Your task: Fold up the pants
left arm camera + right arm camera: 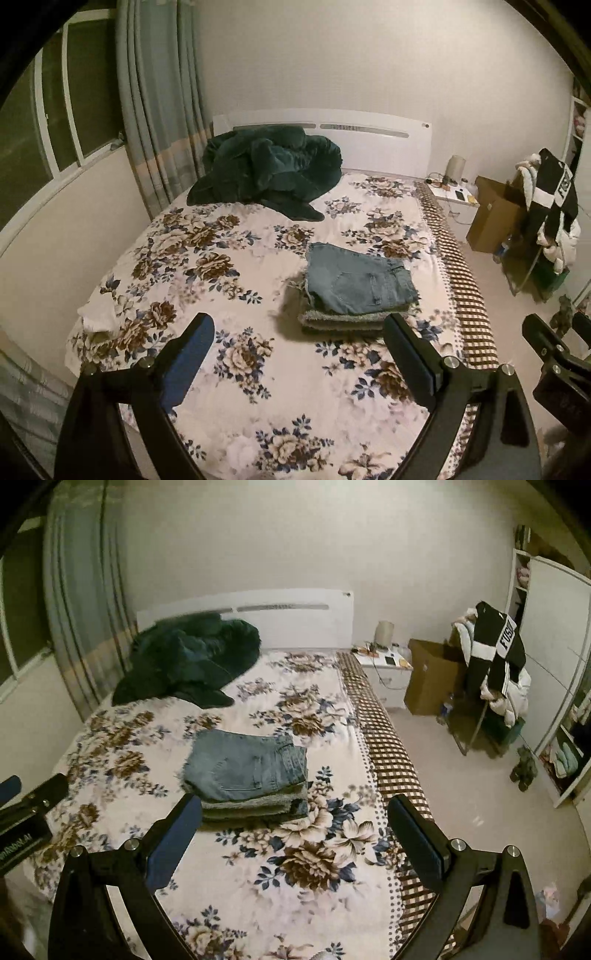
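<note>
Your pants [245, 766], a pair of blue jeans, lie folded into a compact rectangle on top of a small stack [255, 806] of folded garments, on the right half of the bed [314, 886], just beyond your tools. By the look of it the fold is already made. Denim is heavy and fairly stiff for cloth, so it should keep its creases and not slide much; if you need to tidy it, take hold at the thick waistband edge on the right or at a folded corner, not the frayed hem on the left.

I count one pair of jeans on top and at least two more folded layers under it; the exact number is hard to tell. One dark green blanket [266, 170] is heaped at the far left by the headboard.

Your left gripper [299, 328] and right gripper [293, 810] both hover above the bed with jaws wide apart, holding nothing.
</note>
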The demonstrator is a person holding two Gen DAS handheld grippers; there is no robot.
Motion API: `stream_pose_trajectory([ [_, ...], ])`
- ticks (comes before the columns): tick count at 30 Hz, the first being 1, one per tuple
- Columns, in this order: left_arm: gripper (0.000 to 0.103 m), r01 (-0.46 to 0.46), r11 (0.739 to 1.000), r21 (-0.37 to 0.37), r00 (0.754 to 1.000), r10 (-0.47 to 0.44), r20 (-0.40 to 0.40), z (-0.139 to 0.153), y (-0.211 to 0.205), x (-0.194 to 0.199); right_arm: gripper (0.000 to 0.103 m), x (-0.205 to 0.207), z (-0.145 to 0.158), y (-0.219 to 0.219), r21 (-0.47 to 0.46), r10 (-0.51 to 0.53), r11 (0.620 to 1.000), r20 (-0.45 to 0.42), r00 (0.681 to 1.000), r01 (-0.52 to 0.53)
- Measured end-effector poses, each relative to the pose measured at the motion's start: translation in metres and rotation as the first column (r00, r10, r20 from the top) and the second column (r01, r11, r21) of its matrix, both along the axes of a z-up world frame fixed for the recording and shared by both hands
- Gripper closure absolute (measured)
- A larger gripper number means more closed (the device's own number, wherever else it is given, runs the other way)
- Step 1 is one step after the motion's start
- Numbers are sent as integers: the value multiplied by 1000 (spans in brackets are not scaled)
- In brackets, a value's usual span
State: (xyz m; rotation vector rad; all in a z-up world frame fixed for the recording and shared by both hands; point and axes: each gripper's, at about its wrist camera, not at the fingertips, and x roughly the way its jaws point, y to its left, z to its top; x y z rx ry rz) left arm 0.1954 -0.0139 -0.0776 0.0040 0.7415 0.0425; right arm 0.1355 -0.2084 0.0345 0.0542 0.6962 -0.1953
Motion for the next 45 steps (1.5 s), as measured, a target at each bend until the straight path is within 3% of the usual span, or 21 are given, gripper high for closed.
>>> stream_pose_trajectory([
  [4,10,6,1000,-2,1000,-6,19,11,-1,-23,1,-45,26,2,5,16,1000,30,999,-16],
  [8,1,21,1000,-15,999,-20,31,20,-1,-36,0,-81,46,3,-21,11,1000,60,998,-10],
  [13,0,38,999,-17,998,-38,41,27,0,-43,0,-99,62,2,-24,1,1000,62,998,0],
  [21,0,46,999,-2,998,-46,33,31,6,-47,0,-86,75,5,-17,-17,1000,61,998,18],
  [45,0,51,999,5,998,-51,27,35,13,-55,0,-78,72,15,14,3,1000,39,999,-3],
])
